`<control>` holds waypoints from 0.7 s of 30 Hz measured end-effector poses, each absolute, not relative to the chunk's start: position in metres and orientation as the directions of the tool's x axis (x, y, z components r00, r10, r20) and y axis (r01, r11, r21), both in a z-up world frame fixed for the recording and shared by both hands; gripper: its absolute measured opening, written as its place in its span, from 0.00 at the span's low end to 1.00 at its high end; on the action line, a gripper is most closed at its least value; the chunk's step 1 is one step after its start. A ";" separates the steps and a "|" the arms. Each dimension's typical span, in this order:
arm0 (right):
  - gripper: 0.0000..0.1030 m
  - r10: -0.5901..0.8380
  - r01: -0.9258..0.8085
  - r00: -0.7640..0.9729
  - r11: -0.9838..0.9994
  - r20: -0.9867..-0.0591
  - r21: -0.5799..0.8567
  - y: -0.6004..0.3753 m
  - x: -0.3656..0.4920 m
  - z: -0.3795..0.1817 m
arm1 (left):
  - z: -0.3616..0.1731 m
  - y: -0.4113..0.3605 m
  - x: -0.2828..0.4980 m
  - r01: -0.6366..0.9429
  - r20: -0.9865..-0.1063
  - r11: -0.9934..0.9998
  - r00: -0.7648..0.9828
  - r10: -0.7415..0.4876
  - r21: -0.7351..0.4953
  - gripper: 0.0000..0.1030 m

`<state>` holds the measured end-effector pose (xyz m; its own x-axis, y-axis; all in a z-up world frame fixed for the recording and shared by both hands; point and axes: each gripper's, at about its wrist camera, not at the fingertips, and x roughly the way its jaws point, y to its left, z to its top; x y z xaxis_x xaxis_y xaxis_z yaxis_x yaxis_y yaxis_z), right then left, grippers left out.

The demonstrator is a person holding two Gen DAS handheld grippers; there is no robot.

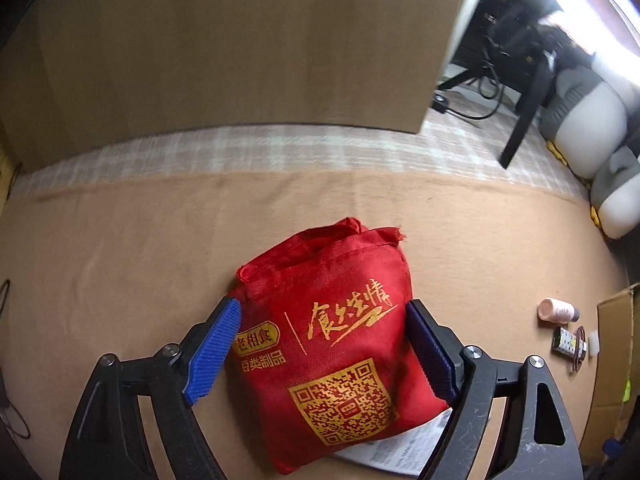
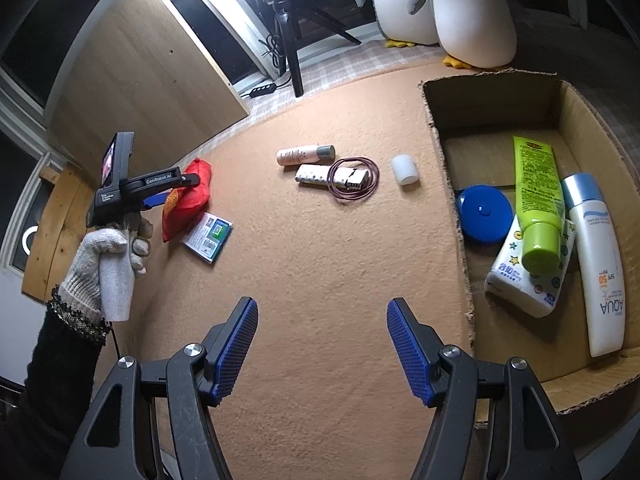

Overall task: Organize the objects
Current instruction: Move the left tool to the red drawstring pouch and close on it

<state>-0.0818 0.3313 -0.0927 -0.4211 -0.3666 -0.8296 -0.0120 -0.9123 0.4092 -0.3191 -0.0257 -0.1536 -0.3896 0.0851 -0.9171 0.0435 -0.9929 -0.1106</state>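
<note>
Over the tan carpet (image 2: 320,280) a gloved hand (image 2: 108,248) tilts the left tongs (image 1: 324,344) steeply down, blue pads apart on either side of the red fabric pouch (image 1: 332,344) — not pressing it. Beneath the pouch at 5 o'clock lies a printed packet (image 2: 210,236). Right tongs (image 2: 322,344) hang apart, empty; at their 3 o'clock sits the cardboard box (image 2: 448,152) of bottles.

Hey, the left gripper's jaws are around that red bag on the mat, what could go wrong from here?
1. The red bag is soft cloth, so the left gripper, its jaws open either side, may pinch only a fold and let it sag or slip.
2. A printed leaflet lies partly under the bag and might get dragged along.
3. The cardboard box already holds several bottles, so the bag may sit on top and spill over.
</note>
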 end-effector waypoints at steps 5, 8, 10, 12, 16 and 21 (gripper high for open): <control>0.61 -0.376 0.013 -0.409 -0.913 -0.832 0.407 0.321 -0.083 -0.094 | -0.155 -0.049 -0.304 0.053 -0.916 -0.993 -0.394 0.073 -0.102 0.84; 0.62 -0.385 0.032 -0.401 -0.913 -0.831 0.407 0.313 -0.084 -0.093 | -0.159 -0.064 -0.290 0.068 -0.917 -0.993 -0.395 0.062 -0.096 0.84; 0.61 -0.392 0.047 -0.397 -0.912 -0.830 0.408 0.308 -0.085 -0.092 | -0.161 -0.074 -0.277 0.077 -0.916 -0.992 -0.397 0.058 -0.097 0.84; 0.62 -0.404 0.068 -0.393 -0.909 -0.826 0.412 0.301 -0.085 -0.091 | -0.161 -0.081 -0.264 0.083 -0.914 -0.991 -0.400 0.062 -0.104 0.83; 0.61 -0.422 0.100 -0.385 -0.903 -0.821 0.418 0.289 -0.086 -0.090 | -0.162 -0.087 -0.230 0.092 -0.910 -0.987 -0.406 0.084 -0.132 0.83; 0.62 -0.446 0.126 -0.376 -0.893 -0.812 0.433 0.278 -0.085 -0.091 | -0.163 -0.072 -0.186 0.077 -0.904 -0.988 -0.419 0.090 -0.135 0.83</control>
<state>-0.0850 0.2776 -0.0915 -0.3760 -0.4463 -0.8120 0.1256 -0.8928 0.4326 -0.1863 -0.0723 -0.1632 -0.4187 0.0902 -0.9036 0.0774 -0.9879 -0.1345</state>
